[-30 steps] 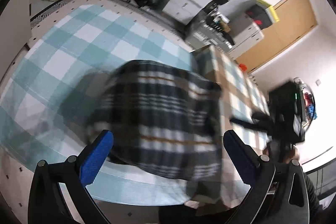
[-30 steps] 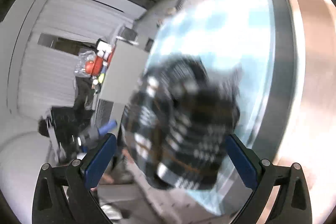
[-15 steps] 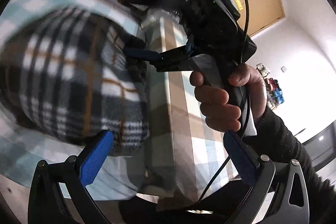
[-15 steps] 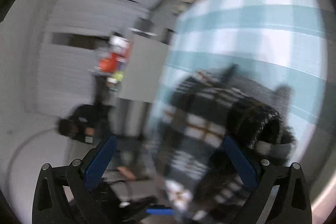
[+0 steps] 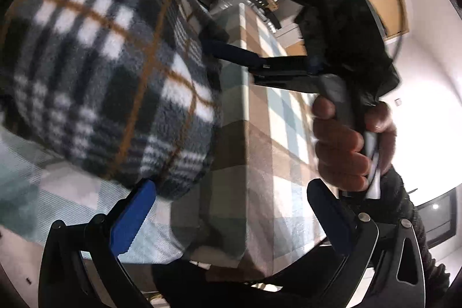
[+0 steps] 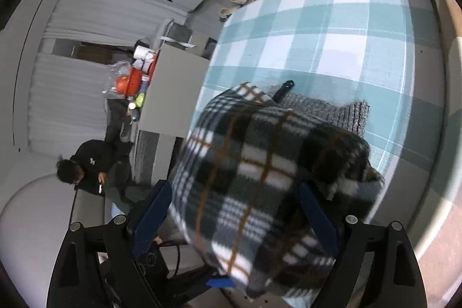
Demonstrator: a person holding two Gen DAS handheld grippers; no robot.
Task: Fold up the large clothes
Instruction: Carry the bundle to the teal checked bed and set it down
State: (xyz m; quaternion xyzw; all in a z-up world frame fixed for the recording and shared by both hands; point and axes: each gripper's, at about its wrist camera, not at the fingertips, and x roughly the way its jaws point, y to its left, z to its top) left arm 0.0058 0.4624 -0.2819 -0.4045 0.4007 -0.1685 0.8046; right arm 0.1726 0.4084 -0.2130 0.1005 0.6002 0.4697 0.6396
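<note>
Fleece garment [image 5: 109,82], dark plaid with tan lines, is lying bunched on the checked cloth [image 6: 332,28] covering the tabletop, near its edge. Right tongs [image 5: 219,48] are reaching into the garment's right side; left-wrist view is showing them pressed into the fabric, though I cannot tell whether they are clenched on it. Left tongs [image 5: 231,210] are spread wide, grasping nothing, one finger touching the near hem. Step in hand, by my reading: gathering an edge for a fold. Next move is calling for a firm grip, then lifting across. Compared with a second ago, both tools are closer in.
</note>
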